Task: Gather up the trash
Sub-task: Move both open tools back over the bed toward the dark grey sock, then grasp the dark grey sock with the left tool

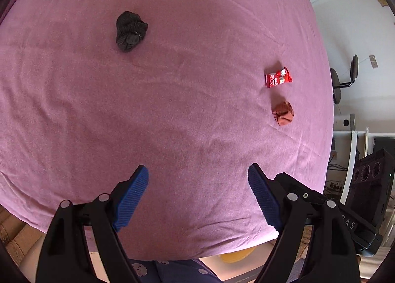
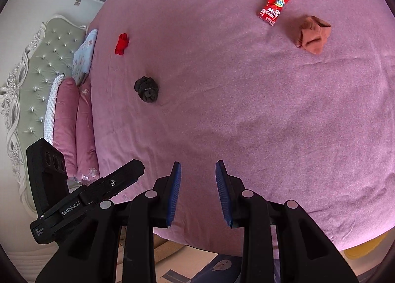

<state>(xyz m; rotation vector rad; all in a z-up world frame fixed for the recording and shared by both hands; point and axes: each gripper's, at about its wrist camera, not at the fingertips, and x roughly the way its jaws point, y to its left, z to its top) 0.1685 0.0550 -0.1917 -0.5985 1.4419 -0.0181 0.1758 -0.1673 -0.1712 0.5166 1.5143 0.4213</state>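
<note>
Left tongs (image 1: 197, 179) wide, right tongs (image 2: 198, 174) narrow, both empty; near bed (image 1: 172, 110) edge.

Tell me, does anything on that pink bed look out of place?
Yes. A red candy wrapper lies loose on the pink sheet, beside a brown balled sock. A black sock ball and a red one lie scattered further off.
</note>
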